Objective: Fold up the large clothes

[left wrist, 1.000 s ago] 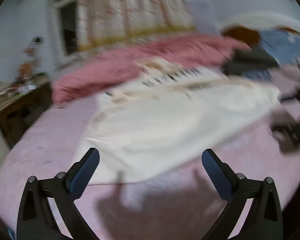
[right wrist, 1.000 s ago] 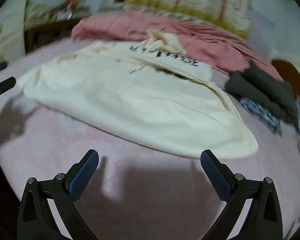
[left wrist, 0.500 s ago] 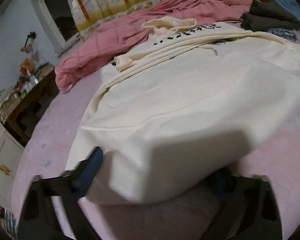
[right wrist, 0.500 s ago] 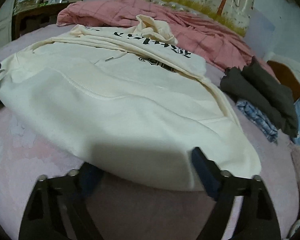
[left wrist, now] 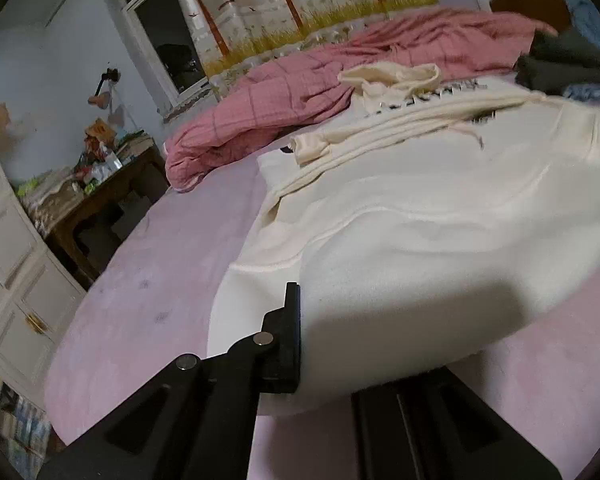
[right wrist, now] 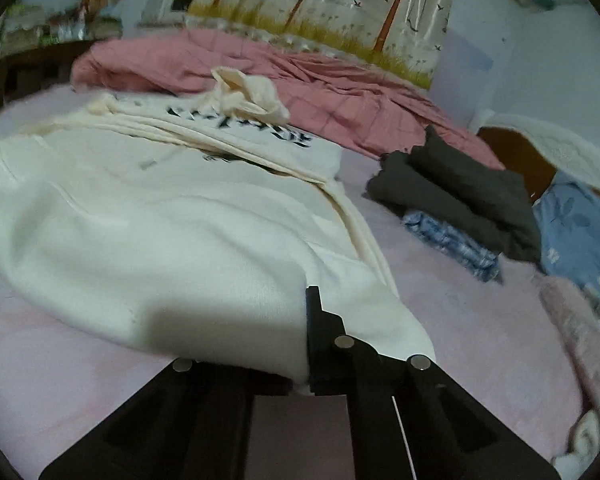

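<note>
At the hoodie's near hem, both claws have just closed: a second ago they stood wide over the pink bed, and now the left claw [left wrist: 300, 344] pinches the left corner of the cream hoodie [left wrist: 420, 220] and the right claw [right wrist: 306, 344] pinches the right corner, cloth between the fingers of each. By my reading the hem is gripped and ready to be lifted and carried toward the hood for the bottom fold. Beyond the hem the hoodie lies flat on the bed [left wrist: 160, 280], sleeves folded across the chest, hood [right wrist: 252, 92] farthest. Right of the hoodie sits a dark folded pile [right wrist: 460, 196]; behind the hoodie lies a pink quilt [left wrist: 300, 92]. No container shows.
</note>
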Demonstrator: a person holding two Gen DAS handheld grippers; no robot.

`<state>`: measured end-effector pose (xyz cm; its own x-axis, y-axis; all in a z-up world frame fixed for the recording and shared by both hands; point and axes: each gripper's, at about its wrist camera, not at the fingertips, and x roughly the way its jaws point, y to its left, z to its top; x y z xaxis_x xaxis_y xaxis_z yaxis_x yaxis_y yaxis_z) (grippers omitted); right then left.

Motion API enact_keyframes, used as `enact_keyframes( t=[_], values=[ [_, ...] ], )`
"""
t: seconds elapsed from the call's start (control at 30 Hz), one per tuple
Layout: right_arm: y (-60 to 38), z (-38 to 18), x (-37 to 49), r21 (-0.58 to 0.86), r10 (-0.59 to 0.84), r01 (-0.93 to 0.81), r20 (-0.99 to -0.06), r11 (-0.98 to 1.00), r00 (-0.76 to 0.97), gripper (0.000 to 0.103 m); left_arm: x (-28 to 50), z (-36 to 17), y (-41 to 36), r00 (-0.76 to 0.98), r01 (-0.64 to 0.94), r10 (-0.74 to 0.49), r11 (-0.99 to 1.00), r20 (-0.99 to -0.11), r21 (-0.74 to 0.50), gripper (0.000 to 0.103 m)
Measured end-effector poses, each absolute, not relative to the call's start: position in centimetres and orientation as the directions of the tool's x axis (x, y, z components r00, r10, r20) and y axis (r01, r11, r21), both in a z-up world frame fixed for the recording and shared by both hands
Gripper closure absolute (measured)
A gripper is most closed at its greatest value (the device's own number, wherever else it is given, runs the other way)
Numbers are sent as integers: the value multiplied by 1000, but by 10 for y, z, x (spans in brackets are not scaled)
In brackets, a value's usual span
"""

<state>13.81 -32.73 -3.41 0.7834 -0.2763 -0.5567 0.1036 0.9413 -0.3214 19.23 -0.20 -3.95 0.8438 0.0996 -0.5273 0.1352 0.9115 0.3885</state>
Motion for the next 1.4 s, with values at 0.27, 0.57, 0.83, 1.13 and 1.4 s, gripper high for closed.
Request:
enact_keyframes(
  t=[0.27, 0.57, 0.83, 1.13, 1.4],
  values=[
    [-306, -51, 74, -421, -296, 31, -583, 907, 756, 98, 150, -53, 27, 818, 175, 84, 906, -569, 385, 76],
    [-349, -30, 71, -289, -279, 128, -571, 949, 772, 48, 163, -44, 55, 820, 137, 33, 958, -572, 251, 50],
    [-372, -17, 110, -103, -83, 18, -673, 994, 735, 93, 197, -16, 41, 776, 190, -20, 960, -631, 204, 97],
    [-381, 11, 201, -136, -88, -15, -714, 991, 695, 93, 295, 6, 40, 716, 147, -21, 982, -697, 121, 97],
    [-387, -6, 261, -161, -115, -10, -748, 987, 653, 93, 342, -26, 21, 699, 125, 47, 974, -713, 187, 97]
  ],
)
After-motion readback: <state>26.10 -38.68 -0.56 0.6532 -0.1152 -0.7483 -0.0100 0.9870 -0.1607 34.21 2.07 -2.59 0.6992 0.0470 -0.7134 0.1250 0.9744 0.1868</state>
